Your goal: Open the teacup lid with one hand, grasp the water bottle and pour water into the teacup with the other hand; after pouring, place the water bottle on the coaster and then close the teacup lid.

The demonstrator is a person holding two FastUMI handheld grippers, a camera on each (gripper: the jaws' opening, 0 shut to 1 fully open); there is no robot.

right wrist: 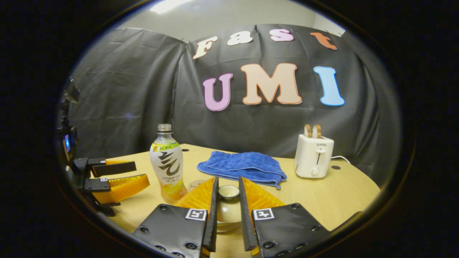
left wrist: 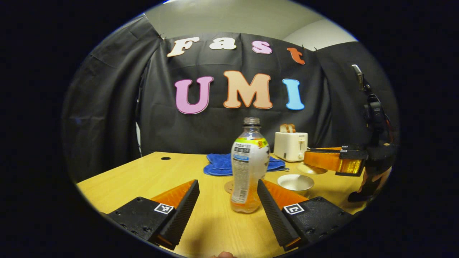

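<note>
A clear, uncapped water bottle with a little orange drink in it stands on the table between the fingers of my open left gripper, close to the right finger and not pinched. Behind it lies a round coaster. The white teacup sits uncovered to the right of the bottle. My right gripper is shut on the knob of the teacup lid and holds it up. From the right gripper view, the bottle stands left of the lid, with the left gripper beside it.
A blue cloth lies folded behind the bottle. A white toaster with bread in it stands at the back right. The wooden table has bare room on its left and front. The right gripper hovers beyond the teacup.
</note>
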